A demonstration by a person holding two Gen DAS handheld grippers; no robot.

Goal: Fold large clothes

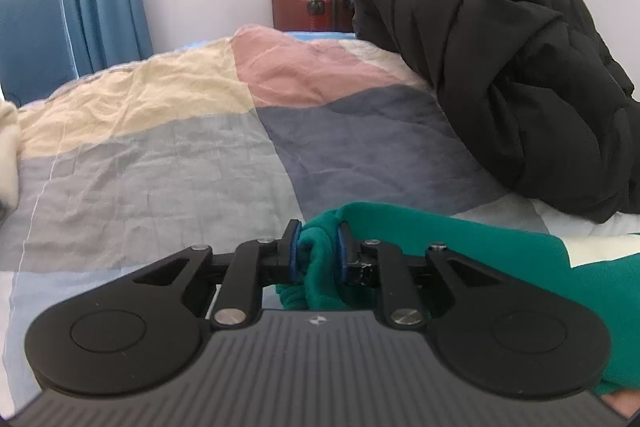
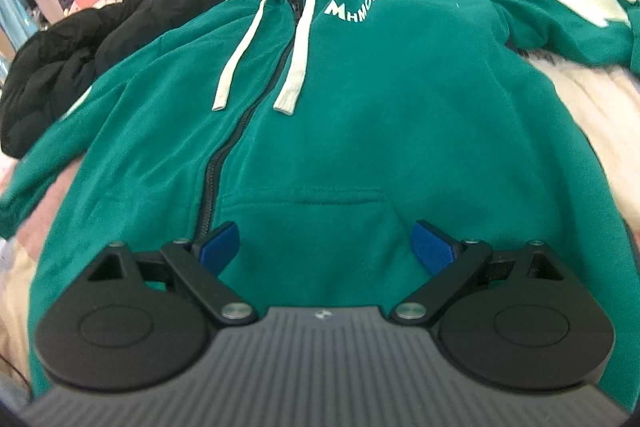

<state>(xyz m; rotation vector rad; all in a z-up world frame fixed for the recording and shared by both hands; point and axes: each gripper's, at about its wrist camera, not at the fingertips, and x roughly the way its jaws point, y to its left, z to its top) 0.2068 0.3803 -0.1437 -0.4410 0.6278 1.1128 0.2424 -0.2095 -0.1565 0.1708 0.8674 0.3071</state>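
Note:
A green zip hoodie with cream drawstrings and white lettering lies face up on the bed, hood at the far end. My right gripper hovers open over its lower front near the pouch pocket, blue pads wide apart, nothing between them. In the left wrist view my left gripper is shut on a bunched fold of the hoodie's green sleeve, the fabric pinched between the blue pads. The sleeve trails off to the right across the bedspread.
A patchwork bedspread in cream, pink and grey covers the bed. A black padded jacket is heaped at the hoodie's side, also seen as the black jacket. A blue headboard, curtains and a red trunk stand beyond.

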